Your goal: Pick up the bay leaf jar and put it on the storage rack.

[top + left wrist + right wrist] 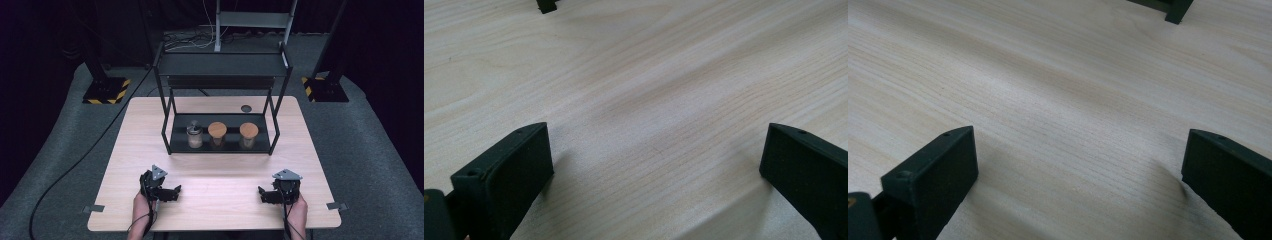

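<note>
The left gripper (172,192) rests low on the near part of the table (215,175), held in a hand (140,202) that comes in from the bottom edge of the high view. Its jaws point toward the middle of the table and stand wide apart; in the left gripper view (656,160) bare wood shows between them and nothing is clamped. The right gripper (263,194) lies well apart from it, at the near right of the table, in the other hand (299,206). Its jaws also point inward and are spread wide, with bare wood between them in the right gripper view (1078,160). A cable trails from each gripper toward the person.

Farther back, at the middle of the table, stands a black rack (220,80). On its lower shelf three jars stand in a row: a glass jar (194,135) at the left, then two jars with wooden lids (217,131) (248,131). The jars stand near one another but apart. A small dark round hole (246,108) sits in the table behind the rack.
</note>
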Demonstrator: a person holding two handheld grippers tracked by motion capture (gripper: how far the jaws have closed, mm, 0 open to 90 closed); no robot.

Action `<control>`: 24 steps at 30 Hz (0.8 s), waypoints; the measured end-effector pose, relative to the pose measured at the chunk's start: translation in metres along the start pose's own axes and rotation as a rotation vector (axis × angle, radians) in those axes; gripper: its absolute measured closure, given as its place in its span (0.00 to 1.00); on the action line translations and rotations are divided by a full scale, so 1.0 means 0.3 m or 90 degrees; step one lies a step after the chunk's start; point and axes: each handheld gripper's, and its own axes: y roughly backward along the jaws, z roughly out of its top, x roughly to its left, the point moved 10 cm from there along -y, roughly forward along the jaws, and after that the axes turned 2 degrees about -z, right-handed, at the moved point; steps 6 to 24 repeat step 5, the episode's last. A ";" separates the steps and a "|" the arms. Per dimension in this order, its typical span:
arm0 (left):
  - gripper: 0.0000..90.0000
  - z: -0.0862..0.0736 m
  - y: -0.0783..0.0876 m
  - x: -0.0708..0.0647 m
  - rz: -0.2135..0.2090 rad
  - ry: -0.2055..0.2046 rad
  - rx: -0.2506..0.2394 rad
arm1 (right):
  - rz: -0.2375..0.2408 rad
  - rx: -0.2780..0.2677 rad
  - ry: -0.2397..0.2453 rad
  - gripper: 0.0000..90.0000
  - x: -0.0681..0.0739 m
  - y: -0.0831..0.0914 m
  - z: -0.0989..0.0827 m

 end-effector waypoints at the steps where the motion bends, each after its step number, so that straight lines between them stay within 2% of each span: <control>1: 0.00 0.000 0.000 0.000 0.000 0.000 0.000 | 0.002 0.000 -0.001 0.01 0.000 0.000 0.000; 24: 0.00 0.000 0.000 0.000 0.000 0.000 0.000 | -0.002 -0.003 0.002 0.01 0.000 0.002 0.001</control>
